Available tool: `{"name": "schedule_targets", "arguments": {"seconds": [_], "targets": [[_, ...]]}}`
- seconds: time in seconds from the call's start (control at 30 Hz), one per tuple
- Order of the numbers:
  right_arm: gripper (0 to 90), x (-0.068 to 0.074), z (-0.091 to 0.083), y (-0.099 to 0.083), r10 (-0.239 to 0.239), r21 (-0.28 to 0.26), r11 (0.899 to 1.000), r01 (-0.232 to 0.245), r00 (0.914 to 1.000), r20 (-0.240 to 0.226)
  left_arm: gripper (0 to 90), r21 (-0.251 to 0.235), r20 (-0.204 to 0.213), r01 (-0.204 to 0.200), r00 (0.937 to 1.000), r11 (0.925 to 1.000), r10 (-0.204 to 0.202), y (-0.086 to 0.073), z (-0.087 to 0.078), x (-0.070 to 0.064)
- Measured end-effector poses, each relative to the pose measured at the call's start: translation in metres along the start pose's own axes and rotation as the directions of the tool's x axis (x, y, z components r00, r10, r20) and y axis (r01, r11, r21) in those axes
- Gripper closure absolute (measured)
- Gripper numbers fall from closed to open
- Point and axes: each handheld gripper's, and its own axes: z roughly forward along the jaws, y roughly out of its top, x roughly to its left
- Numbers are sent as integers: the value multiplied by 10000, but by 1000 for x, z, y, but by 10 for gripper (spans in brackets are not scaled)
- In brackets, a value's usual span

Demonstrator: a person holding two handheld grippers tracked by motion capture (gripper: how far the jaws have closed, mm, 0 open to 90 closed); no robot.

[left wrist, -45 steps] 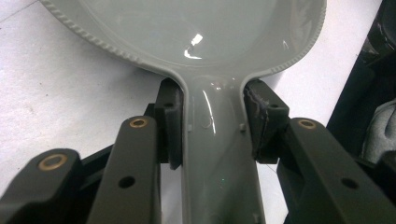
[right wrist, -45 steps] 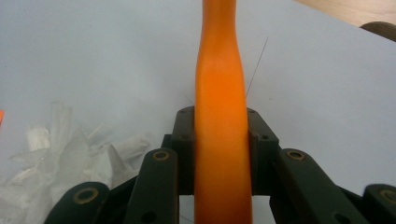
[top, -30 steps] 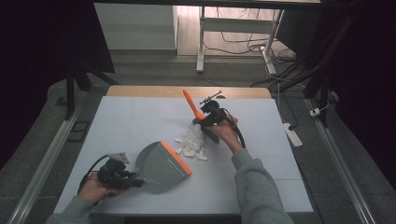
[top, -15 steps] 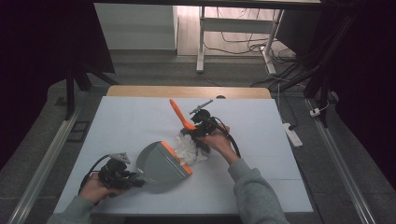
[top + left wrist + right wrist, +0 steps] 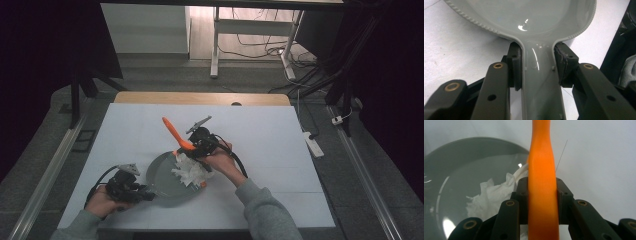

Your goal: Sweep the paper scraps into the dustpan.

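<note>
The grey dustpan [image 5: 541, 22] is showing as smooth, glossy plastic, catching bright highlights; a fine ribbed edge is running along its rim. Inside the dustpan, the white tissue [image 5: 494, 195] is looking like soft, matt, crumpled paper. Above the dustpan, the orange brush handle [image 5: 541, 185] is appearing as smooth plastic with a satin sheen. The left gripper [image 5: 537, 67] and right gripper [image 5: 541, 197] are showing matt black plastic jaws with brass-coloured metal rivets. Under the dustpan, the white table [image 5: 280, 135] is looking matt and slightly speckled.

Left gripper [image 5: 142, 190] low near the person, right gripper [image 5: 192, 150] farther forward, both clamped
</note>
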Motion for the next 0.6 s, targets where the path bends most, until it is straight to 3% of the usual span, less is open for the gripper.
{"name": "schedule_targets", "arguments": {"seconds": [0.1, 0.23, 0.6], "targets": [[704, 9, -1, 1, -221, -193, 9996, 213, 9990, -396, 611, 2, 4, 2, 10000, 10000, -2, 0, 0, 0], [704, 14, -9, 4, -426, -590, 9974, 404, 9984, -378, 611, -6, -1, 0, 10000, 10000, 0, 0, 0, 0], [704, -15, -44, -4, 390, -1392, 9897, -320, 9981, 477, 611, -26, 11, 15, 10000, 10000, -15, 0, -1, 0]]}}
